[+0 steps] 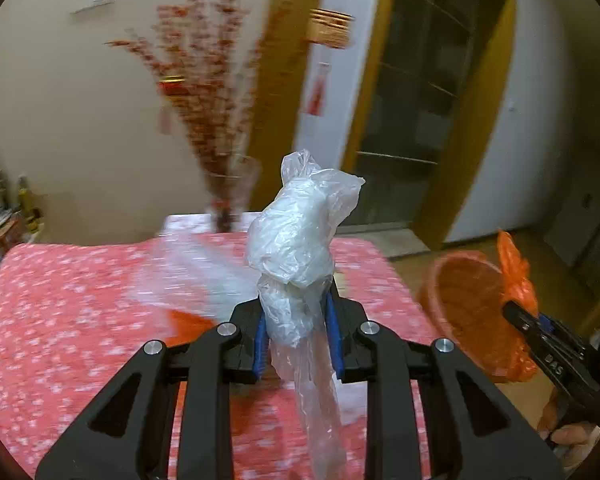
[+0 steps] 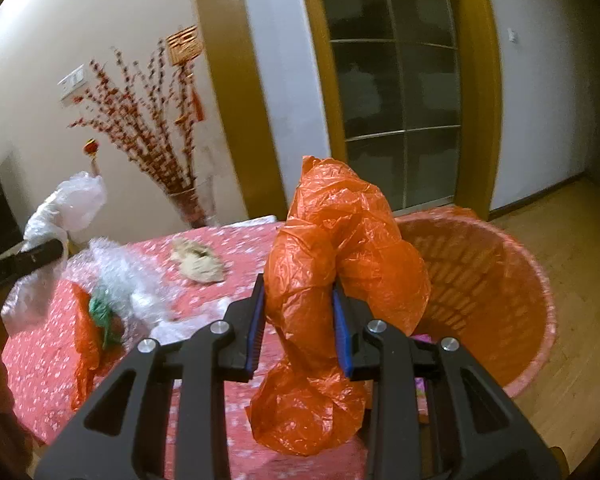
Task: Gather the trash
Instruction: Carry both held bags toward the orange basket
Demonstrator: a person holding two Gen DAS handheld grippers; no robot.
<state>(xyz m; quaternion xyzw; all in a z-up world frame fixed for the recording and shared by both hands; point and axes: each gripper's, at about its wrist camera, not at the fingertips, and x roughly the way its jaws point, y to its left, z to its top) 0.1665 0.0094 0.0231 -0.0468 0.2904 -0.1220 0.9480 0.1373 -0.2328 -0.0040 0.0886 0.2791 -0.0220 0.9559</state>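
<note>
Left gripper [image 1: 298, 334]: jaws closed narrow on a clear plastic bag [image 1: 300, 236], which is bunched above the blue pads w/ a tail hanging below. Right gripper [image 2: 300, 326]: jaws clamped on an orange plastic bag [image 2: 332, 256], crumpled, raised above table level, just beside the basket rim.

Surface: table [image 2: 48, 360] is covered w/ a red cloth printed in small white flowers. Noted on it: bubble wrap [image 2: 120, 276], a beige crumpled wad [image 2: 198, 262], a green scrap [image 2: 100, 312] touching an orange scrap [image 2: 85, 320] near the left edge. All are loose and apart from the basket.

Orange woven basket [image 2: 488, 280] is seen off the table's right side, over wood flooring, mouth tilted toward the camera. Contents cannot be made out.

Room: cream wall, red blossom branches [image 2: 156, 136] in a glass vase at the table's far edge, a wall switch plate [image 2: 72, 80], and a yellow-framed glass door [image 2: 396, 80]. Left view is motion-blurred.
</note>
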